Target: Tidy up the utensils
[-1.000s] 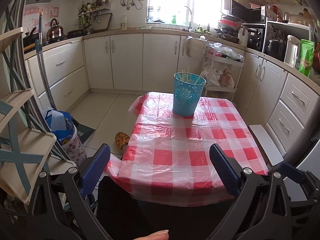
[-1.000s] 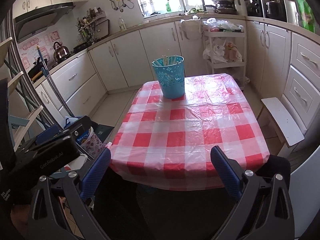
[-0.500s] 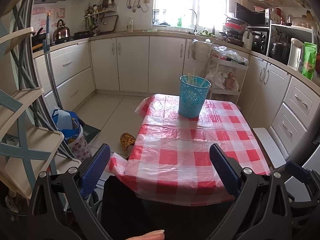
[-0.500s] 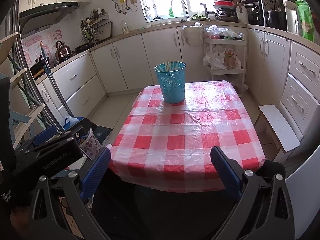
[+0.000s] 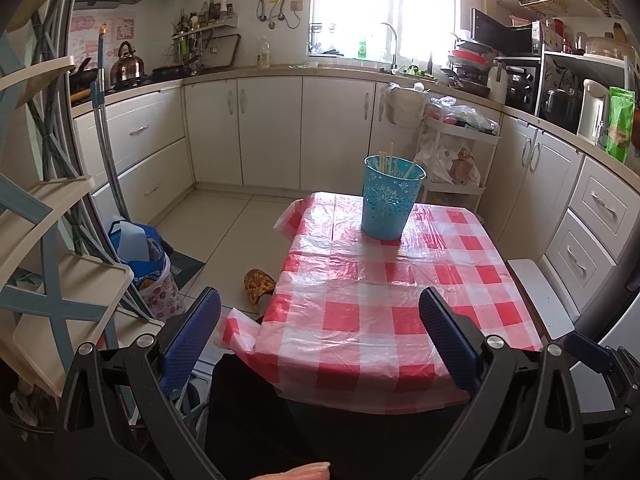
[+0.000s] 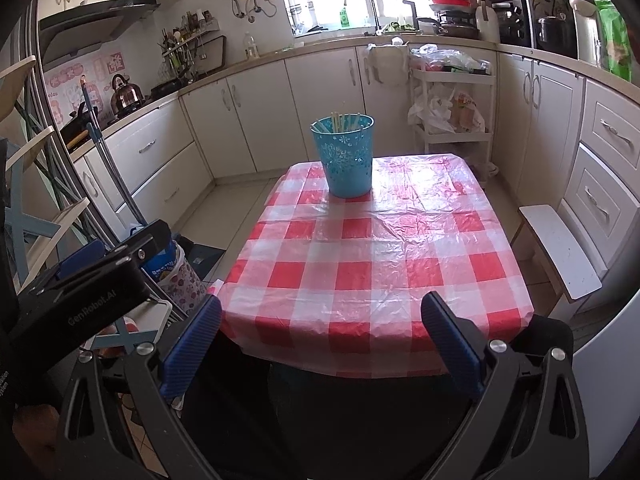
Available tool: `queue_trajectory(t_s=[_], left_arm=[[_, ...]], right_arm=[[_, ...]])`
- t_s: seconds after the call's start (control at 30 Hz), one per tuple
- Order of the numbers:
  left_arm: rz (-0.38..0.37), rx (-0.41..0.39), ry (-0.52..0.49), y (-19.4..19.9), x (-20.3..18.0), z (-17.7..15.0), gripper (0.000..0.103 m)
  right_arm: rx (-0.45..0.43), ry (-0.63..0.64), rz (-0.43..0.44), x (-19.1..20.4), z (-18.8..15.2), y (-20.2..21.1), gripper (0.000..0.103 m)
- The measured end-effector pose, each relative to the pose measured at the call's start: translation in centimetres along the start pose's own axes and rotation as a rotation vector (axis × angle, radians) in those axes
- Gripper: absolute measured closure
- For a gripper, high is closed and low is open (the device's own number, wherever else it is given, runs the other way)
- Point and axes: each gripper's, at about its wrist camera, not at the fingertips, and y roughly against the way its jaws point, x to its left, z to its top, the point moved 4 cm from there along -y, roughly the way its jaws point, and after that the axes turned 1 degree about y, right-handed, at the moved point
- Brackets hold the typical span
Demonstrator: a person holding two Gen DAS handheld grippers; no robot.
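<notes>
Red-and-white checked tablecloth [image 6: 372, 256], turquoise flower-patterned utensil bucket [image 6: 347, 160], blue finger pads [image 6: 192, 348], cream cabinets [image 6: 256, 128]

We see the table [image 6: 380, 264] bare from its near edge up to the bin [image 6: 344, 156], the one thing standing on it, at the far left end with chopsticks [image 6: 338, 120] poking above its rim. Both grippers, left [image 5: 320, 332] and right [image 6: 320, 336], are spread wide and hang short of the near edge, apart from it. Left of the table we find a rack [image 5: 52, 280], a mop handle [image 5: 106, 148] and a bag [image 5: 140, 252] crowding the floor; on the right a white stool [image 6: 560, 256] stands close beside the table edge, cabinets [image 6: 608, 184] behind it
</notes>
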Motion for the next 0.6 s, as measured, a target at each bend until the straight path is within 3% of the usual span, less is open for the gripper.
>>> queue_trajectory(t_s=[0.6], left_arm=[[0.016,-0.01,-0.003,0.5,0.1,-0.17,0.008]], right_arm=[[0.017,-0.001,0.002,0.0,-0.7,-0.4,0.007]])
